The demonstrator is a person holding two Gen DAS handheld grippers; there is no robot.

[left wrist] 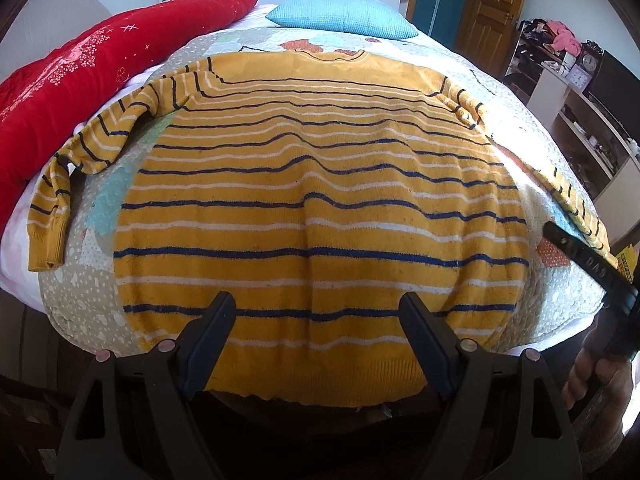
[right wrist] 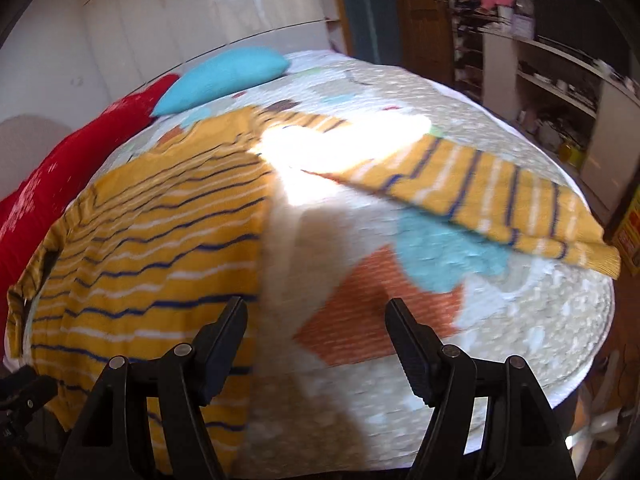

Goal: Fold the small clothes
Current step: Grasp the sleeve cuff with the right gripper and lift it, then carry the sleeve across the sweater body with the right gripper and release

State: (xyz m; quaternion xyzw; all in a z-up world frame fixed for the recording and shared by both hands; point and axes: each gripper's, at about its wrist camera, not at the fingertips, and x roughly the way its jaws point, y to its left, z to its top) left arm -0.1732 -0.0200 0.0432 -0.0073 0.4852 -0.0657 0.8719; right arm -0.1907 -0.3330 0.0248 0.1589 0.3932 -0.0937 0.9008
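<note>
A yellow sweater with blue and white stripes lies flat on the bed, neck away from me, hem at the near edge. Its left sleeve bends down along the left side. Its right sleeve stretches out across the quilt. My left gripper stands open just above the hem, nothing between its fingers. My right gripper is open over the bare quilt beside the sweater's right edge, holding nothing; the right wrist view is blurred. In the left wrist view the right gripper shows at the far right, a hand below it.
The patterned quilt covers the bed. A red blanket lies along the left side and a blue pillow at the head. Shelves with clutter and a wooden door stand to the right.
</note>
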